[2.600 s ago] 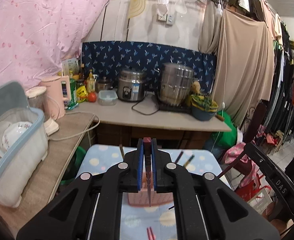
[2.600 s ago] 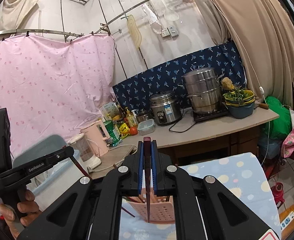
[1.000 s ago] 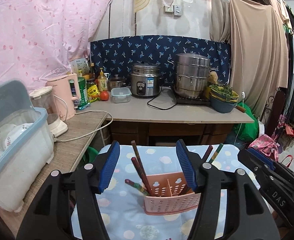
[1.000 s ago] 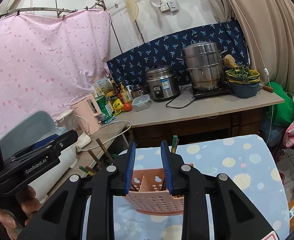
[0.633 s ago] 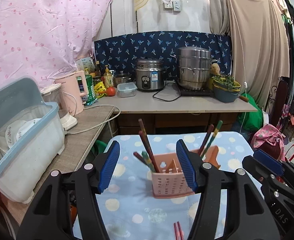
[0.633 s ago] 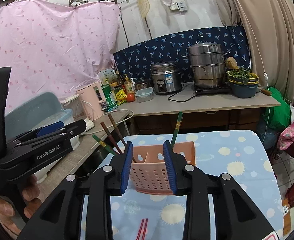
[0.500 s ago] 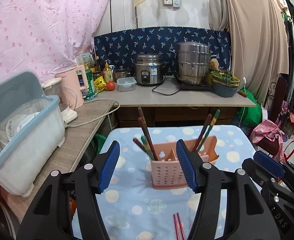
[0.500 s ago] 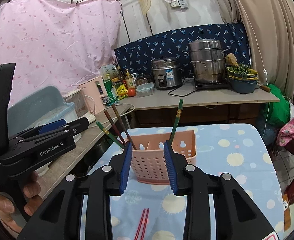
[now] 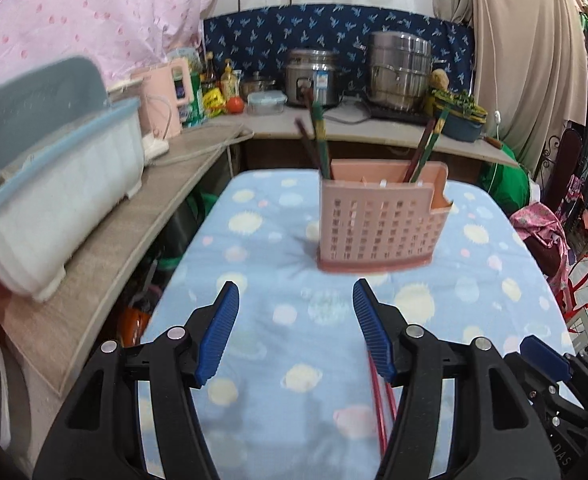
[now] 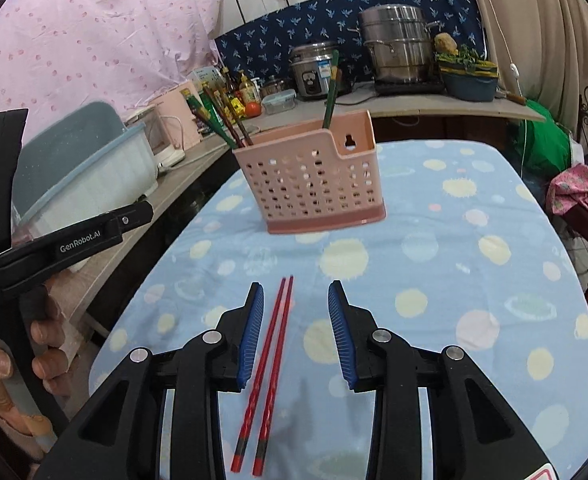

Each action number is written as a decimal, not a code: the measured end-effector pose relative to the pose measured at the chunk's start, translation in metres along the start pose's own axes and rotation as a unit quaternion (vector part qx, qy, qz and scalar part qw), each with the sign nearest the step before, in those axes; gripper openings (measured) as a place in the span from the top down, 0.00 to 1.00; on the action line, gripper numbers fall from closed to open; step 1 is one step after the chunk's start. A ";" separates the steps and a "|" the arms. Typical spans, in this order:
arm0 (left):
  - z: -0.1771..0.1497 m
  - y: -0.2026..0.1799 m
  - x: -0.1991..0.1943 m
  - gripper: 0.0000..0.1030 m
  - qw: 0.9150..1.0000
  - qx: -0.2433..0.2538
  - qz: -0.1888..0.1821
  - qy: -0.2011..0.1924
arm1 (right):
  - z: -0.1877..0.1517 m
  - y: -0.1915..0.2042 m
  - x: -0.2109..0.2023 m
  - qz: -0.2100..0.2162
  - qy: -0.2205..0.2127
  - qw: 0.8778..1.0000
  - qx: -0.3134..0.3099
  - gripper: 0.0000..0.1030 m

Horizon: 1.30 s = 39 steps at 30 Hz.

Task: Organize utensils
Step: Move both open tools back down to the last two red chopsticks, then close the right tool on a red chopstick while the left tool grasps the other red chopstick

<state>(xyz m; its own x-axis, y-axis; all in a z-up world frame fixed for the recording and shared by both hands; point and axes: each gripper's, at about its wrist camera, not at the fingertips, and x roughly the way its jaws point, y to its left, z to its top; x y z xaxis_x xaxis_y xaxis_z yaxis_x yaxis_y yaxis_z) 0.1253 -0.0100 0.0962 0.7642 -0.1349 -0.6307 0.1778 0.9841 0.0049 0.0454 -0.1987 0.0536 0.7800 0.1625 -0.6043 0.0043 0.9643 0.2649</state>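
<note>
Left wrist view: the left gripper [image 9: 294,300] sits at the bottom of the frame with its jaws spread wide and nothing between them, just the blue spotted cloth on the bench [image 9: 278,240]. The pink utensil basket [image 9: 381,218] stands upright a bit right of centre, with a few chopsticks [image 9: 317,136] sticking out of its top (some dark, some green). A pair of red chopsticks [image 9: 379,396] lies flat on the cloth at lower right, half hidden behind the right-hand jaw. The other gripper's body pokes in at the bottom right corner.

Right wrist view: the right gripper [image 10: 294,312] is at bottom centre, jaws apart and not pinching anything. The red chopsticks [image 10: 272,364] lie side by side on the cloth in the gap, closer to the left-hand jaw, not touching either pad as far as I can tell. The basket [image 10: 313,182] is up in the middle of the frame, well apart from them. A hand [image 10: 10,360] holds the left gripper's handle at the left edge.
</note>
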 end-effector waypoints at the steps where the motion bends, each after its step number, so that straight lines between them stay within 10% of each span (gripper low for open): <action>1: -0.009 0.002 0.001 0.45 1.000 0.000 0.002 0.008 | -0.008 -0.001 0.000 -0.001 0.007 1.000 0.001 0.68; 15: -0.100 0.002 0.015 0.45 0.995 0.009 -0.010 0.095 | -0.102 0.009 0.010 0.007 0.090 0.996 0.008 0.68; 39: -0.147 -0.004 0.021 0.43 0.989 0.008 -0.021 0.145 | -0.129 0.031 0.025 -0.002 0.107 0.994 -0.022 0.79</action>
<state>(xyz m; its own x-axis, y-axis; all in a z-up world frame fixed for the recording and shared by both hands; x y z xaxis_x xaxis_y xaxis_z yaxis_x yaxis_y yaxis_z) 0.0492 0.0001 -0.0307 0.5464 -0.1342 -0.8267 0.2165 0.9762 -0.0154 -0.0161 -0.1383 -0.0500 0.6284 0.1941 -0.7533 -0.0228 0.9725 0.2316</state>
